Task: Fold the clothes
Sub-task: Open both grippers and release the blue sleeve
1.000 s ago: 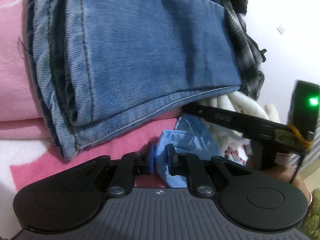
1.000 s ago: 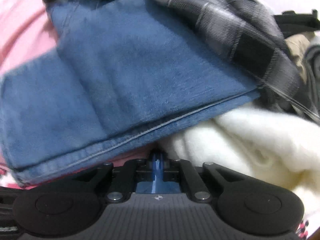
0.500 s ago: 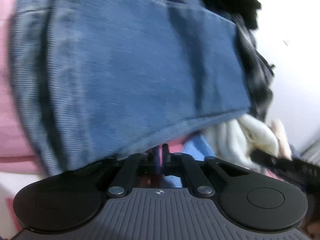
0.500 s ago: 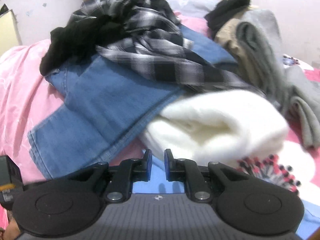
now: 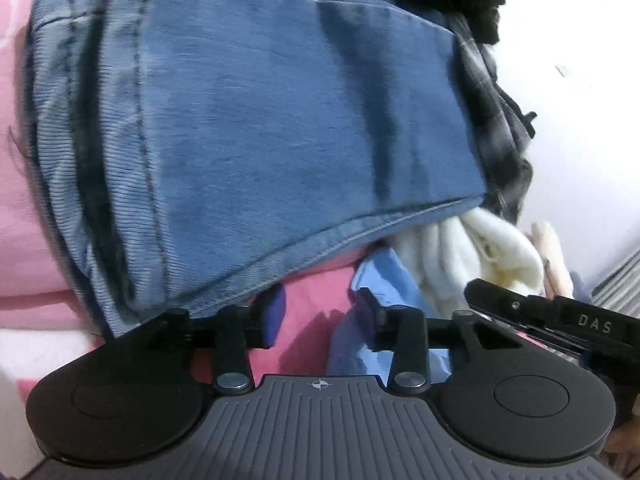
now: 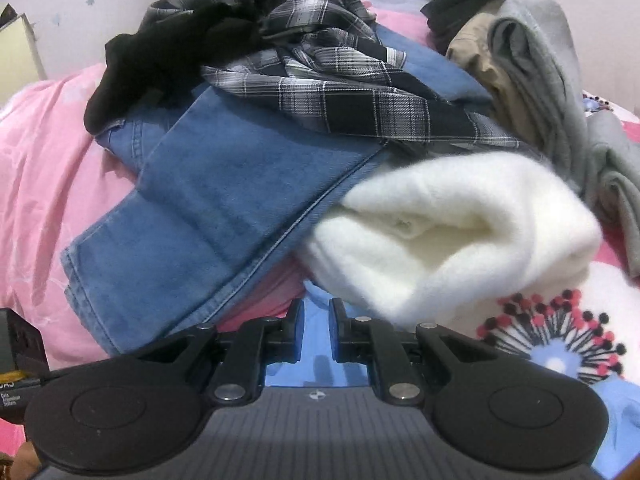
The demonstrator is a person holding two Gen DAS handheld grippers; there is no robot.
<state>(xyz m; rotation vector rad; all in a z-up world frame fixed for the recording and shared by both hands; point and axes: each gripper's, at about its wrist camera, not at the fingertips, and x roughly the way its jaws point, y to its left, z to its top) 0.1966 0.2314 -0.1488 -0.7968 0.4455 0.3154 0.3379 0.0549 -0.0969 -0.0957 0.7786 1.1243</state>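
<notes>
A light blue garment (image 5: 384, 280) lies crumpled on the pink bedding (image 5: 24, 240), below the hem of folded blue jeans (image 5: 280, 140). My left gripper (image 5: 320, 312) is open, with bare pink sheet between its fingers and the blue cloth against the right finger (image 5: 368, 308). In the right wrist view the light blue garment (image 6: 316, 364) lies under my right gripper (image 6: 317, 320), whose jaws stand a narrow gap apart with nothing pinched. The right gripper's body (image 5: 560, 320) shows at the left view's right edge.
A white fleece (image 6: 452, 232) sits right of the jeans (image 6: 224, 216). A plaid shirt (image 6: 340, 64) and a black garment (image 6: 160, 52) are piled on the jeans. Grey (image 6: 552, 80) and khaki (image 6: 476, 52) clothes lie at the far right. A flower-print sheet (image 6: 560, 320) is near right.
My left gripper, earlier closed on the light blue cloth, has opened wide. My right gripper pulled back from under the jeans' hem and its jaws parted a little.
</notes>
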